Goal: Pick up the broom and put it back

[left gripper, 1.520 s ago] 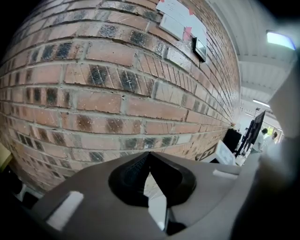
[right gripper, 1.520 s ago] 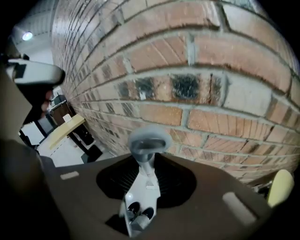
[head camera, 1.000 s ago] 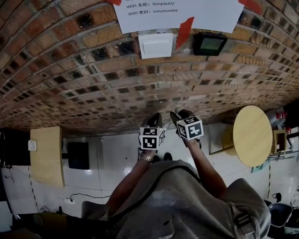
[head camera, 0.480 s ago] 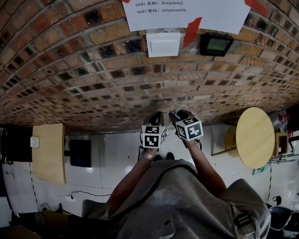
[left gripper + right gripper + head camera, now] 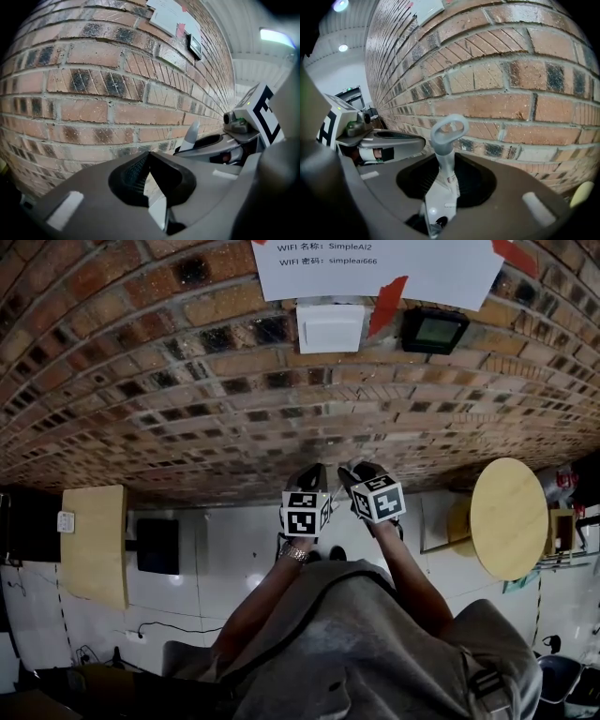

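My right gripper (image 5: 444,164) is clamped on the grey broom handle (image 5: 448,133). The handle's looped end projects past the jaws, near the brick wall (image 5: 497,70). My left gripper (image 5: 149,161) is closed with nothing between its jaws, just beside the right gripper.

On the wall (image 5: 187,381) the paper (image 5: 375,268) hangs above the switch (image 5: 330,327) and box (image 5: 434,330); before the wall, left gripper (image 5: 311,476) beside right gripper (image 5: 359,472), which holds the handle (image 5: 449,136); table (image 5: 508,517) further right.
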Tool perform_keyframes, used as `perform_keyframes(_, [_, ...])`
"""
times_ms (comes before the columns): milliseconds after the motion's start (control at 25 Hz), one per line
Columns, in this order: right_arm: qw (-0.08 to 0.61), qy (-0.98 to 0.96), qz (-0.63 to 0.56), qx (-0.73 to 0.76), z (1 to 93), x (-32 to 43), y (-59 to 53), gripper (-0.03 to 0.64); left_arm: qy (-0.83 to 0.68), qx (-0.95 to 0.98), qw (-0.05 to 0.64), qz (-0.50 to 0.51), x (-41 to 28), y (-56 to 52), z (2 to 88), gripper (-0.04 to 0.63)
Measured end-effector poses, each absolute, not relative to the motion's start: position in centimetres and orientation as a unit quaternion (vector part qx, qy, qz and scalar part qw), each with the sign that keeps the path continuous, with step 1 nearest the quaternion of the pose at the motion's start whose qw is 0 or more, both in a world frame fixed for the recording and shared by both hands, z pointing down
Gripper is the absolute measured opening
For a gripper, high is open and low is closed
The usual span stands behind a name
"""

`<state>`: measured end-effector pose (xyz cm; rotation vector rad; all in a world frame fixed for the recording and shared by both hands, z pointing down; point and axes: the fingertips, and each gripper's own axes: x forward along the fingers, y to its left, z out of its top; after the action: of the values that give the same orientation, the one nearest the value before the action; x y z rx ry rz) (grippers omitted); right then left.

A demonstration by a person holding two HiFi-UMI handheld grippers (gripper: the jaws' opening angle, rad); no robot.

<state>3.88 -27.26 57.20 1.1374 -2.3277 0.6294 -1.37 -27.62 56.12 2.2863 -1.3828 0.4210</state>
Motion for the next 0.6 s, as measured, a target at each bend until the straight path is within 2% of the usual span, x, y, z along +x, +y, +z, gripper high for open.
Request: perform_keyframes(600, [0.246,-0.855,0.205,0.409,57.47,4.08,-27.09,0.101,-0.51,0.819,0.212,0.154,-1.66,-27.18,56.13,-0.028])
